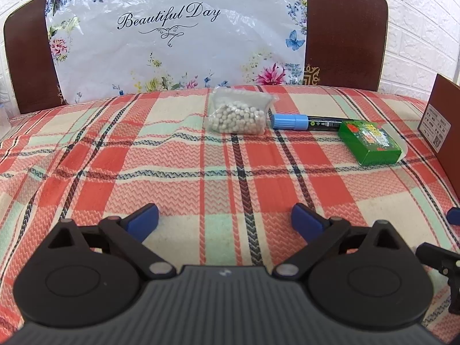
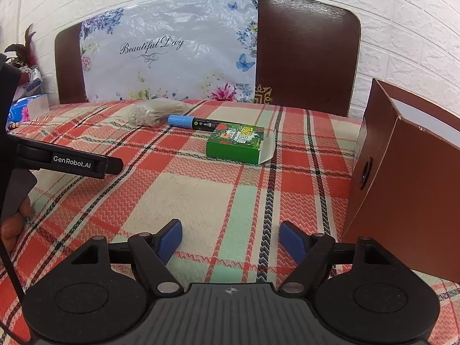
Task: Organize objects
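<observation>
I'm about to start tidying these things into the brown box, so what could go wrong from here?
The green box has an open end flap, so a squeeze might crush it or spill whatever is inside. The marker is round and lies touching the green box; lifting the box could set it rolling. The bag of beads is soft and may sag or slip from a tool. Both the left tool and right tool are open and empty.

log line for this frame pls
left claw open, empty | right claw open, empty | bead bag, marker, green box untouched on cloth | brown box right
</observation>
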Demonstrator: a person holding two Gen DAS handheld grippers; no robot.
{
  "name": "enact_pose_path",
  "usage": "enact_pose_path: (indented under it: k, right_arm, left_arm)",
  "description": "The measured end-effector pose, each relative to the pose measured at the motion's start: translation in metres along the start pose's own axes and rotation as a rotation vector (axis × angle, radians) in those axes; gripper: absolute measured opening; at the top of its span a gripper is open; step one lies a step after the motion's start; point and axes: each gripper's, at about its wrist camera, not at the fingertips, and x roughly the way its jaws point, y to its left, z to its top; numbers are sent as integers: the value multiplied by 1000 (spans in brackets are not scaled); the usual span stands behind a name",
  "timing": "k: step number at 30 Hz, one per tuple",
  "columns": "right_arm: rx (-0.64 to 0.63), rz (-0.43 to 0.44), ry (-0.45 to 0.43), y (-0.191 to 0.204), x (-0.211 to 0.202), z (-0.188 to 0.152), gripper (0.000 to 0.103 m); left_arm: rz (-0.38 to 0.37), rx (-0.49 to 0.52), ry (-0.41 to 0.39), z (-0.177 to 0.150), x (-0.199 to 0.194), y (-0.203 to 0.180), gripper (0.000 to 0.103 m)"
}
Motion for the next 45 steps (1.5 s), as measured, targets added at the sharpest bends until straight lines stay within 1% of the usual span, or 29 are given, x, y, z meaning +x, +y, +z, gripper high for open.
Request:
enact_pose_path:
  k: [6,11,15,22,27,29,30,32,34,45]
  right_arm:
    - [-5,-6,-4,0,0,-1,76]
    - [-7,-13,-5,-2,-1,-1,79]
    - [-12,-17,-5,-1,-1,-2,79]
    - [-17,-25,-3,0,-1,-1,81]
    - [1,-30,6,-3,0,-1,86]
    - [15,-32,14,-5,2,-1,91]
    - [26,-35,19,-5,2,-1,91]
    - [45,-26,30,-8,4,0,98]
    - [52,-11,43,-10,6,0,102]
    - [32,-29,75,-7,9,4,102]
  left_arm:
    - [0,0,-1,0,0,0,100]
    - [2,2,-2,-1,-1,0,101]
    - [4,-2,0,0,0,1,103]
    - [6,-8,3,0,-1,2,103]
    - [6,-10,3,0,0,2,103]
    - [5,-12,4,0,0,3,103]
    - [4,-12,4,0,0,3,103]
    - [2,-15,4,-1,1,3,103]
    - [1,-18,4,-1,0,3,103]
    - [-10,-34,1,-2,0,4,103]
